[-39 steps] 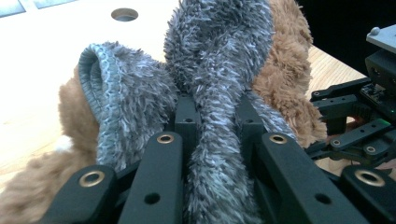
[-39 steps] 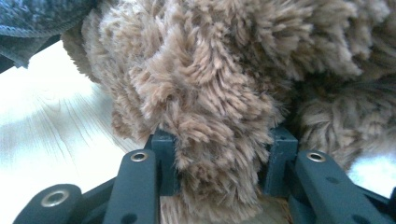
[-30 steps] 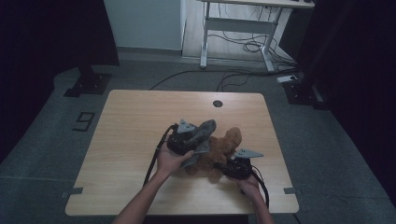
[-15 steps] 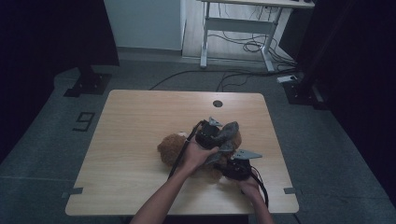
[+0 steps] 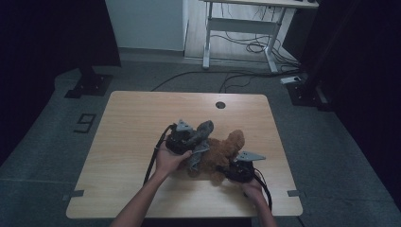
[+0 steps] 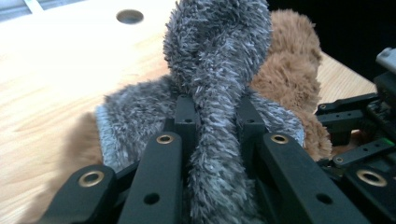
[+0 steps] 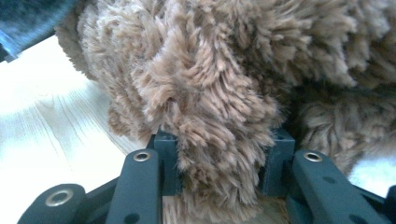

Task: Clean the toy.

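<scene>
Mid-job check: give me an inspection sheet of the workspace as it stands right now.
Surface: wooden table, round hole near the far edge.
Job's things: grey fuzzy cloth lying against a brown fuzzy cloth, right of the table's centre.
Clutter: nothing seen.
Grippers: left hand-held gripper shut on the grey fuzzy cloth; right hand-held gripper shut on the brown fuzzy cloth.
Cables: one trails from each gripper toward the person; more lie on the floor behind the table.
Surroundings: dark curtains, a white desk frame at the back, a floor mark "9".
</scene>
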The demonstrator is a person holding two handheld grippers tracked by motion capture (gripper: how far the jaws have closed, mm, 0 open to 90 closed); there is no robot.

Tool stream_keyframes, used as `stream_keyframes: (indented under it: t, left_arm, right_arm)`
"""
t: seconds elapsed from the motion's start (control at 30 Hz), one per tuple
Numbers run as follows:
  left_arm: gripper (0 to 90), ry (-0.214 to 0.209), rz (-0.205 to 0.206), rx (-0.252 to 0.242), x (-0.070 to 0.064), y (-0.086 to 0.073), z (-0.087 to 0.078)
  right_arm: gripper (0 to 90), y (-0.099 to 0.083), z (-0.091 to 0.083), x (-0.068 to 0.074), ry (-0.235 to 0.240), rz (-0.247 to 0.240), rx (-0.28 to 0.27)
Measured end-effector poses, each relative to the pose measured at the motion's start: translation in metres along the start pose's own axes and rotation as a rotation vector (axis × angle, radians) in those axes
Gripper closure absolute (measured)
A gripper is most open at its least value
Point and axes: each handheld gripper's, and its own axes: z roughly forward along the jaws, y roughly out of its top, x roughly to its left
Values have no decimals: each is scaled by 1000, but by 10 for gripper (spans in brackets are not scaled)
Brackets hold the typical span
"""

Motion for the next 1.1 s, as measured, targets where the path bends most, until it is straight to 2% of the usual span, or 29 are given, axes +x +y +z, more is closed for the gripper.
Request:
stream_keyframes:
  t: [0.2, 0.43, 0.57, 0.67, 0.7, 0.77, 0.83, 0.87, 1.03, 1.1]
  left_arm:
    - [755, 7, -22, -14, 18, -4, -21]
    - [753, 90, -50, -32, 39, -12, -43]
    - [754, 140, -88, -16, 57, -21, -49]
    - [754, 145, -103, 11, 64, -30, -47]
    - [753, 135, -114, 9, 64, -32, -47]
    - [754, 111, -116, -9, 62, -31, -46]
    - [755, 67, -120, -29, 56, -27, -45]
    - [755, 48, -109, -30, 51, -23, -42]
    - [755, -27, -26, 17, 14, -6, -14]
    - [755, -36, -5, 41, 2, -3, 0]
  right_arm:
    - [596, 0, 0, 0, 3, 4, -2]
    - [596, 0, 0, -1, 1, 0, -4]
    - [596, -1, 0, -1, 1, 6, -5]
    - [596, -1, 0, -2, 3, 8, -4]
    - [596, -1, 0, -2, 5, 10, -5]
    - [596, -1, 0, -2, 4, 10, -6]
    - [596, -1, 0, -2, 3, 12, -6]
    - [596, -1, 0, -2, 3, 14, -7]
    - [596, -1, 0, -2, 2, 20, -7]
    - [596, -1, 0, -2, 3, 20, -5]
